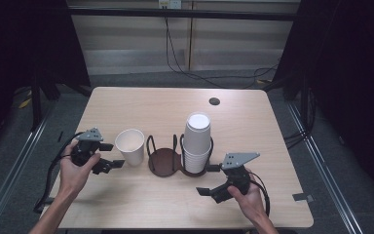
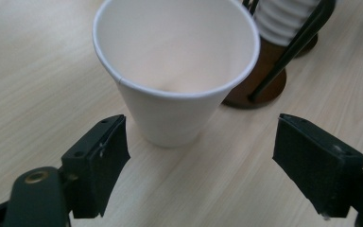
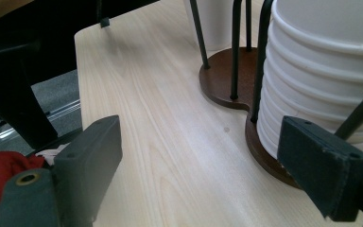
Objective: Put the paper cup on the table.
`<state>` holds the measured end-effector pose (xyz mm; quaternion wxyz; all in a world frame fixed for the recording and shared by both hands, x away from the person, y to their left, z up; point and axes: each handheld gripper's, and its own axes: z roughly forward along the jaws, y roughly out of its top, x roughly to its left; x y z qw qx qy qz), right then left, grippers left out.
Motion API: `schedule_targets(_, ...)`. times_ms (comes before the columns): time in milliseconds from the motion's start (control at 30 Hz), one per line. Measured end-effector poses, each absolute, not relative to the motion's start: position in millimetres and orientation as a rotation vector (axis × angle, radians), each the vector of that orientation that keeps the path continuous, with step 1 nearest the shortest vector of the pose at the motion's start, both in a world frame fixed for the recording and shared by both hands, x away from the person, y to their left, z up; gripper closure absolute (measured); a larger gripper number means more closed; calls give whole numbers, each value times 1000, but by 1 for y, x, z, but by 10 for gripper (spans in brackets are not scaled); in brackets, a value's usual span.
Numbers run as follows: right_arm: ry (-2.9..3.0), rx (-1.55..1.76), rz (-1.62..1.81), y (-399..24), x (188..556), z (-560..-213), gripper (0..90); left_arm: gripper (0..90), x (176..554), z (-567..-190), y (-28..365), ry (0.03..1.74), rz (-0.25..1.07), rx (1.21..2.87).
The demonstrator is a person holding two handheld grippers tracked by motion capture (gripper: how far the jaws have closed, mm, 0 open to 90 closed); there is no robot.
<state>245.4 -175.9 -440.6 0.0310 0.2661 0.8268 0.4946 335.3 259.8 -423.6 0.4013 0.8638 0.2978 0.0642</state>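
A single white paper cup (image 1: 130, 145) (image 2: 175, 71) stands upright on the table, just left of a brown two-ring cup holder (image 1: 165, 161) (image 3: 227, 78). A stack of white cups (image 1: 196, 141) (image 3: 326, 66) fills the holder's right ring; its left ring is bare. My left gripper (image 1: 113, 156) (image 2: 198, 161) is open, its jaws either side of the single cup's base, a little short of it. My right gripper (image 1: 209, 180) (image 3: 203, 165) is open near the stack's bottom, holding nothing.
The wooden table (image 1: 141, 107) has a small black round hole (image 1: 215, 101) at the back. Cables run on the floor beyond the far edge. A dark table leg and grey floor lie off the edge in the right gripper view.
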Motion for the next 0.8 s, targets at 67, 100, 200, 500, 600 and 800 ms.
schedule_targets(67,2545,821,1524,-177,245,-440,150,197,330,-423,262,756,189,2169)
schedule_targets(100,2542,821,1525,-177,245,-440,150,197,328,-423,263,755,182,2164)
schedule_targets(200,2537,830,1525,-178,245,-440,150,198,316,-425,264,769,174,2128)
schedule_targets(500,2526,838,1543,-179,245,-440,150,262,285,-423,268,708,201,2006)
schedule_targets(600,2520,840,1542,-180,245,-440,150,244,275,-424,265,689,206,1997)
schedule_targets(800,2511,849,1545,-181,244,-440,150,211,258,-432,254,696,231,1965)
